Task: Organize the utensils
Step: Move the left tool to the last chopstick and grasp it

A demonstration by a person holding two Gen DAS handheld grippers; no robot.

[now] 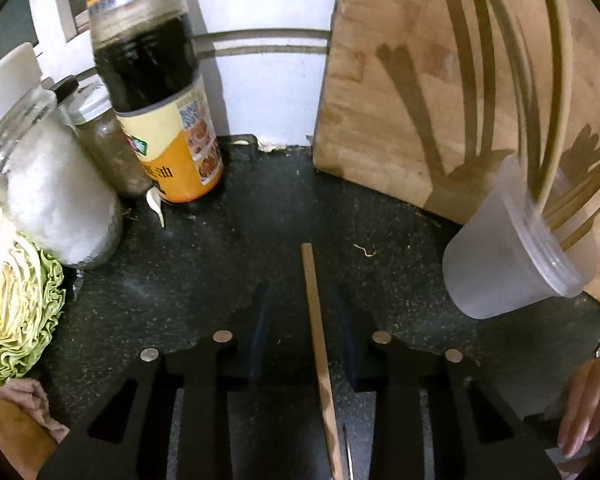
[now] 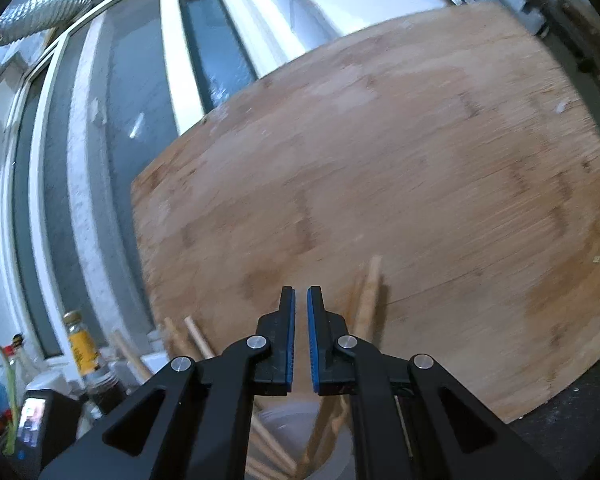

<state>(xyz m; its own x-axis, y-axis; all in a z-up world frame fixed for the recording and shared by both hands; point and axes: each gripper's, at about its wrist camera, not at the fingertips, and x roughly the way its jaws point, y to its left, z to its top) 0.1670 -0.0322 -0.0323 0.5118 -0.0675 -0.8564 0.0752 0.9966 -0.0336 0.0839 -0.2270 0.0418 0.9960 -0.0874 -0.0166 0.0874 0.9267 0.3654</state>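
Note:
A single wooden chopstick (image 1: 316,320) lies on the dark counter (image 1: 228,248). My left gripper (image 1: 302,304) points down over it, open, with the stick between its fingers and nearer the right one. The pads do not touch it. At the right a frosted plastic cup (image 1: 504,252) holds several chopsticks (image 1: 560,80). In the right wrist view my right gripper (image 2: 301,292) is shut with nothing visible between its blue pads. The cup (image 2: 288,420) sits blurred just below it, and chopstick ends (image 2: 370,292) stick up beside the fingers.
A wooden cutting board (image 1: 400,100) leans on the wall behind the cup. A sauce bottle (image 1: 156,100), two jars (image 1: 56,200) and half a cabbage (image 1: 16,300) crowd the left. A person's hand (image 1: 588,400) is at the lower right. A window (image 2: 132,140) is beyond the board.

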